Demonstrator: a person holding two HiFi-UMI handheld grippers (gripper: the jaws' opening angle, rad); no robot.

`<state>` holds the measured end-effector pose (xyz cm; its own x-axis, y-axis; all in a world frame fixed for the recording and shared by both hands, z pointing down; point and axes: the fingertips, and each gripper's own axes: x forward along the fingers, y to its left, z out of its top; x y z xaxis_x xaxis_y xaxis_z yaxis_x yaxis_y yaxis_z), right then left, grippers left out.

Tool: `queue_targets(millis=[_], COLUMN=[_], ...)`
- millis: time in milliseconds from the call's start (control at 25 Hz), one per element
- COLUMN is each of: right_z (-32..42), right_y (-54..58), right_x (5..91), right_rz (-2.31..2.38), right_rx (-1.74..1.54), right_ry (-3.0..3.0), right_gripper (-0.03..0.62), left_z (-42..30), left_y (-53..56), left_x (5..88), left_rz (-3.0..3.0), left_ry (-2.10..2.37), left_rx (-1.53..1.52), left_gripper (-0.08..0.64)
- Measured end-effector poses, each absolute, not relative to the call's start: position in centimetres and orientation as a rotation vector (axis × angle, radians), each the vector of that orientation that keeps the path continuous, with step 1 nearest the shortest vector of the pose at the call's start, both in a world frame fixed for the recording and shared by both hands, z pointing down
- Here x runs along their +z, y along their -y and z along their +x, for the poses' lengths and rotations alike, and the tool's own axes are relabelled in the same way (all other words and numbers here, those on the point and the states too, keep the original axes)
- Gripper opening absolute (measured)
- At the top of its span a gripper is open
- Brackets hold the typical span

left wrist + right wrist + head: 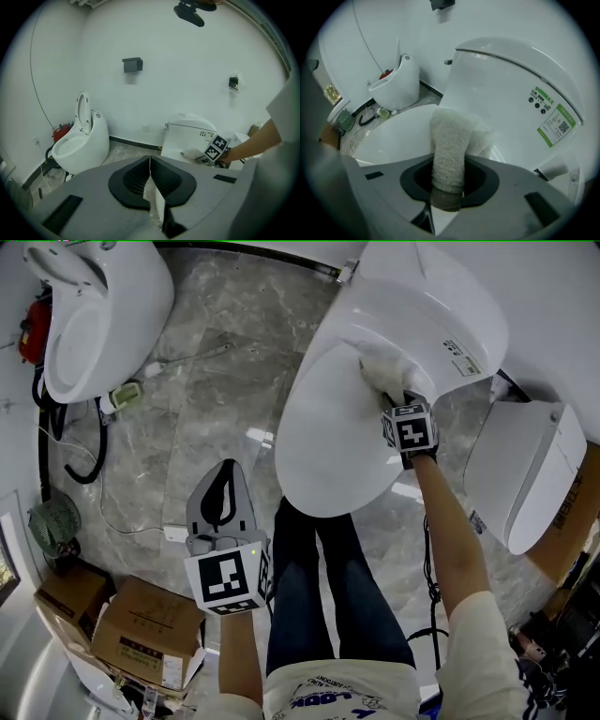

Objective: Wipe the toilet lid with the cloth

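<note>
the right gripper is clamped on a white fluffy cloth, which is pinched between the jaws and folds forward out of them. the cloth is pressed onto the closed toilet lid, at the lid's back end just beside the tank. in the head view the right gripper is reached out over the lid with the arm stretched forward, the marker cube facing up. a green and white sticker is seen on the tank side; its print is too small to read. the left gripper is held low over the grey marble floor, left of the person's dark trousers and well apart from the lid. its jaws are closed together with nothing between them, as seen in the left gripper view, where only floor shows through the gap below the tips. a second toilet stands at the upper left with its seat raised, and cables are seen on the floor beside it. a third toilet is placed at the right, near the one being wiped. cardboard boxes are stacked at the lower left, near a small green fan. a dark holder is fixed on the white wall.
</note>
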<state>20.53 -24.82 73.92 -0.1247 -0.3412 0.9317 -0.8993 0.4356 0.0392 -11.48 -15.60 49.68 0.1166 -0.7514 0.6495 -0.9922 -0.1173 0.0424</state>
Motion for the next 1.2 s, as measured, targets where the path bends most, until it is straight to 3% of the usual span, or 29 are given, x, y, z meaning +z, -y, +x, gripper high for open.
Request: queue_targets(millis=[600,1200], right_z=[19.4,15.1], right_y=[22.2,12.0], right_x=[74.3,74.5], right_rz=[1.013,0.894], right_rx=[0.709,0.646], right_ry=[1.722,1.777], right_gripper=[0.095,0.095], left_z=[-10.3,-11.3], left_y=[15.2,12.5], left_x=[49.9,49.1], left_rz=[1.941,1.947], left_ry=[1.668,1.682], left_rx=[0.671,0.662], left_gripper=[0.009,0.009])
